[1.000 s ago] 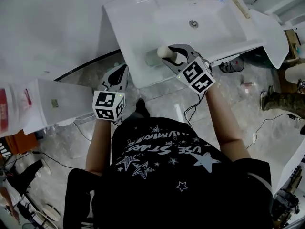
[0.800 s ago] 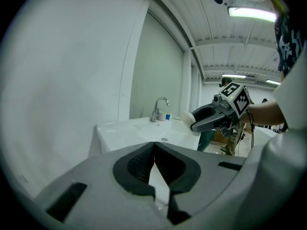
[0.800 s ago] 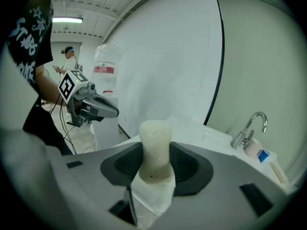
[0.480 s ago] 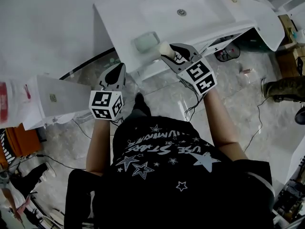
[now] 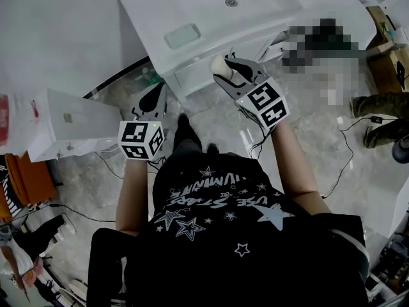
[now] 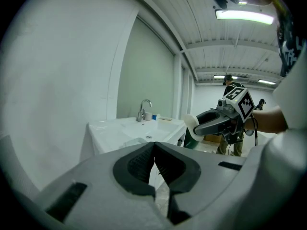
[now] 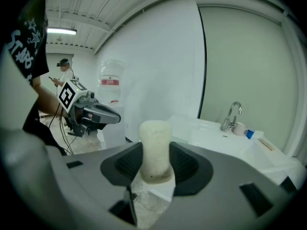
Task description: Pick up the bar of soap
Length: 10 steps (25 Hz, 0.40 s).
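A cream bar of soap (image 7: 155, 150) stands upright between the pads of my right gripper (image 7: 156, 164), which is shut on it. In the head view the soap (image 5: 222, 64) sticks out of the right gripper (image 5: 231, 70) just off the front edge of the white washbasin (image 5: 211, 31). The left gripper view shows the soap (image 6: 191, 124) held out to the right. My left gripper (image 5: 153, 101) hangs lower left of the basin, its jaws (image 6: 154, 163) shut with nothing between them. An empty pale green soap dish (image 5: 182, 35) sits on the basin's near left corner.
A tap (image 7: 231, 114) with a cup and a blue cap stands at the basin's back. A white cabinet (image 5: 67, 130) is at the left, a water bottle (image 7: 110, 87) beyond it. Cables cross the marbled floor (image 5: 211, 123). Other people stand at the right.
My right gripper has drawn back from over the basin with the soap in it, now clear of the front edge. The soap dish is left uncovered. The left gripper has barely moved.
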Motion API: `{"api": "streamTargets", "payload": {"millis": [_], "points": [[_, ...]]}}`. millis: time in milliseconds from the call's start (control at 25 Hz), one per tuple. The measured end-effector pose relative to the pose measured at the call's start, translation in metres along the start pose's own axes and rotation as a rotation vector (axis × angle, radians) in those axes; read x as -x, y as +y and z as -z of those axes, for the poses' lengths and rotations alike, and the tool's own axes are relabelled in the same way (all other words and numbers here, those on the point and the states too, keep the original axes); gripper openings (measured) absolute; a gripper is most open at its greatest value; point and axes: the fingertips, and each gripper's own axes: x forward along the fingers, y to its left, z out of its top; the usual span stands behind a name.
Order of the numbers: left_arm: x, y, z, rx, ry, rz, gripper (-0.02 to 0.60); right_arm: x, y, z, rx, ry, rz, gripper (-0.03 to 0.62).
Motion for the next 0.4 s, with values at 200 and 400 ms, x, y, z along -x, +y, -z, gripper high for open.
{"api": "streamTargets", "payload": {"millis": [200, 400], "points": [[0.019, -0.026, 0.011, 0.005, 0.003, -0.006, 0.009, 0.022, 0.017, 0.017, -0.021, 0.000, -0.007, 0.183], [0.029, -0.057, 0.018, 0.000, 0.007, -0.010, 0.009, 0.050, 0.022, 0.030, -0.043, -0.025, -0.003, 0.183]]}}
